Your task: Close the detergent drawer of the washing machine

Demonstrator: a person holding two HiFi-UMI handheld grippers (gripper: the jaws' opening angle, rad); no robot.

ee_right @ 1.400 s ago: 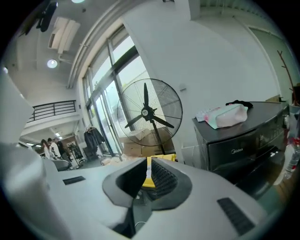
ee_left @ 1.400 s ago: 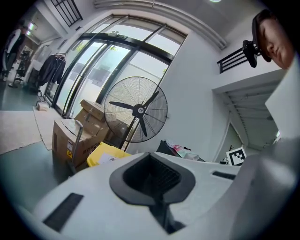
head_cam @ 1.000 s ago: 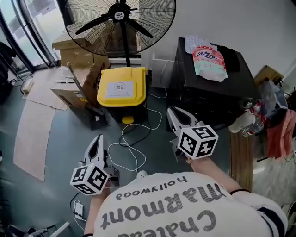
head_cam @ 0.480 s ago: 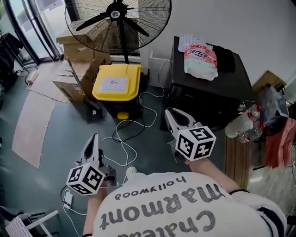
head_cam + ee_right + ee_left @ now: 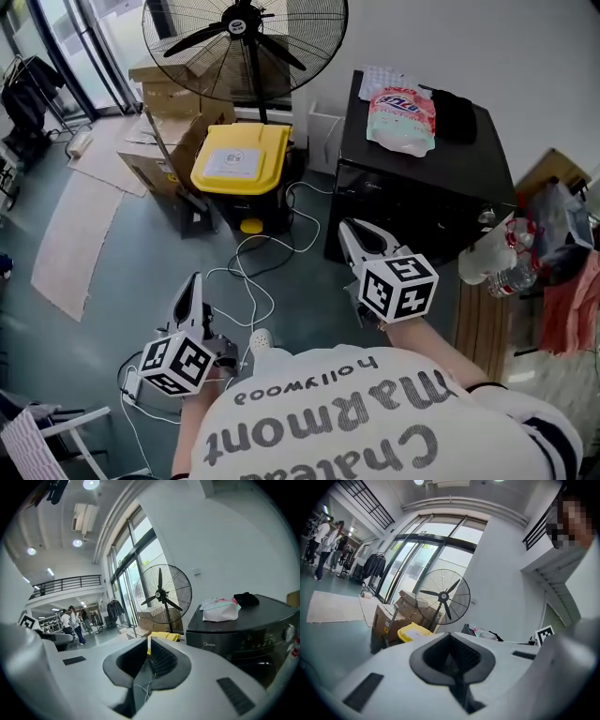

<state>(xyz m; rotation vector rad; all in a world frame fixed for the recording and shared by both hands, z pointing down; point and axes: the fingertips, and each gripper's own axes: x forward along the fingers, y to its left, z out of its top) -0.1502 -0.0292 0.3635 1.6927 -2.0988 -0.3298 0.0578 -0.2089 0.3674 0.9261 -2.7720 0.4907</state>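
The black washing machine stands at the upper right of the head view, and its front panel fills the right of the right gripper view. I cannot make out its detergent drawer. A pink and white detergent pouch and a black cloth lie on its top. My right gripper is shut and empty, pointing at the machine's lower left front corner, a short way off. My left gripper is shut and empty, low at the left over the floor, far from the machine.
A yellow-lidded bin, cardboard boxes and a large standing fan are left of the machine. White cables trail over the floor between the grippers. Plastic bottles and clutter lie at the right. People stand far off.
The person has shifted across the floor, carrying both grippers along, still shut. The left gripper now sits lower in the head view, next to the white plug and cable.
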